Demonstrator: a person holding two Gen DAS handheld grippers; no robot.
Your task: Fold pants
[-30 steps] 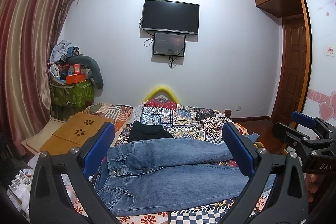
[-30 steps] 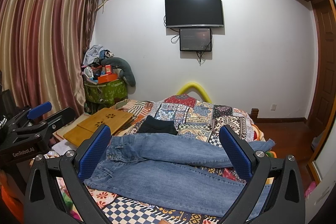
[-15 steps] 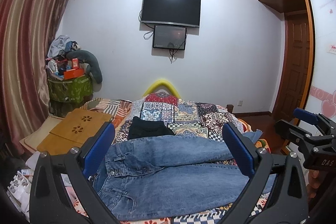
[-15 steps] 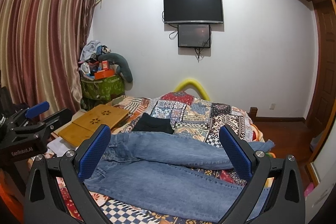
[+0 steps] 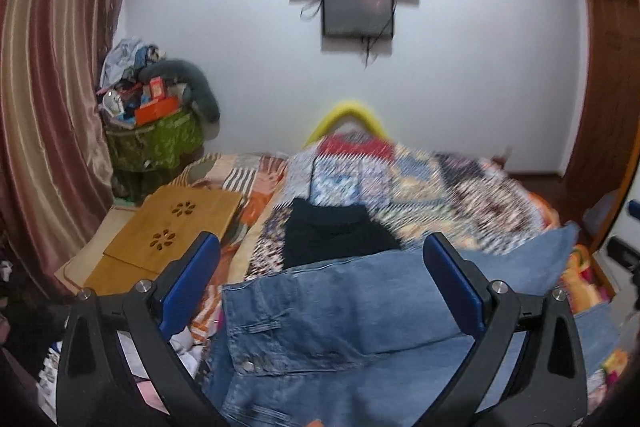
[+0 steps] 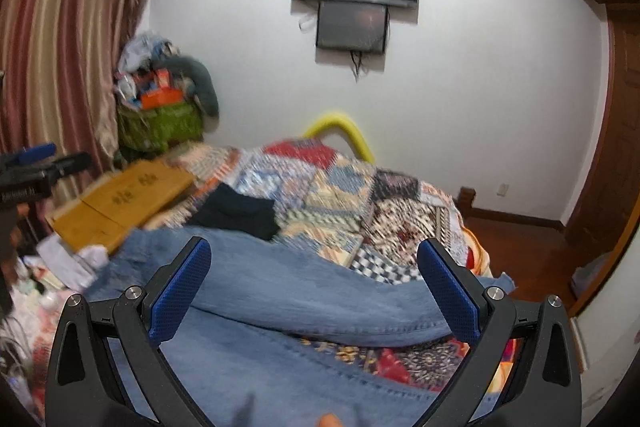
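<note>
The blue jeans (image 5: pixel 340 315) lie unfolded on the bed's patchwork quilt (image 5: pixel 460 195), their long axis running crosswise to us: waistband to our left, leg cuffs to our right by the bed's edge. A folded black garment (image 5: pixel 332 235) rests just beyond them. Our left gripper (image 5: pixel 320 291) and right gripper (image 6: pixel 316 291) both hang above the denim, jaws spread wide, holding nothing.

White wall (image 5: pixel 480 67), striped curtain (image 5: pixel 48 107)
</note>
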